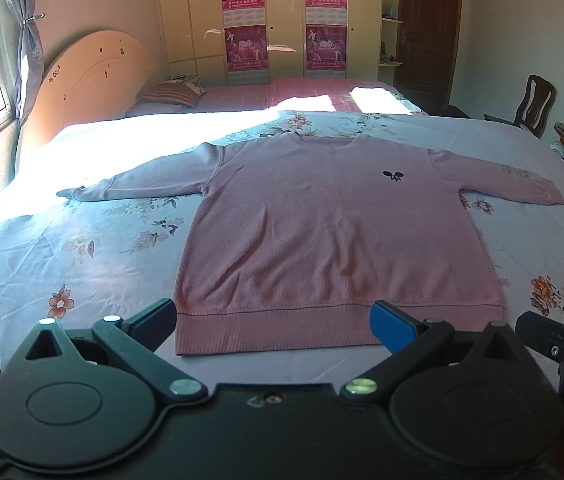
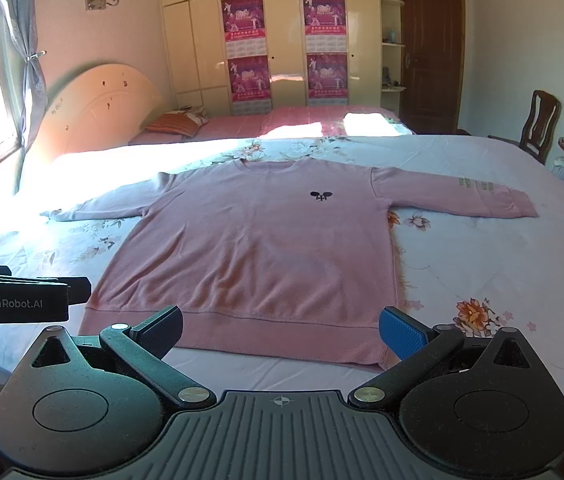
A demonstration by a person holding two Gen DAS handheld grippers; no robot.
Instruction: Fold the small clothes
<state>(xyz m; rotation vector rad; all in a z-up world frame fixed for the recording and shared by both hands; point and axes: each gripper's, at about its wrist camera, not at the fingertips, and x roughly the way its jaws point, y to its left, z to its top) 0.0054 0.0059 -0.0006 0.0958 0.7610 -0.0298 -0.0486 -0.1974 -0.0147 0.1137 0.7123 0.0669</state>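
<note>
We see a pink long-sleeved sweater (image 1: 322, 232) spread flat, front up, in the middle of both frames, lying on a floral bedsheet (image 1: 82, 248). Both sleeves stretch out sideways, one toward the left edge into a bright patch of sunlight, the other toward the right edge, with pale lettering near its cuff. A small dark logo (image 1: 393, 176) sits on the chest, right of centre in the left wrist view. The ribbed hem runs across the lower part of each frame, nearest us.

Our left gripper (image 1: 274, 326) fills the bottom of its own frame, fingers spread wide with nothing between them, tips just short of the hem. Our right gripper (image 2: 281, 330) is likewise wide apart and holds nothing, its tips over the hem's edge.

Beyond the bedsheet, we see a striped pillow (image 2: 178, 122) at upper left, a cream wardrobe (image 2: 282, 32) with magenta posters at top centre, and a wooden chair (image 2: 538, 128) at right.
</note>
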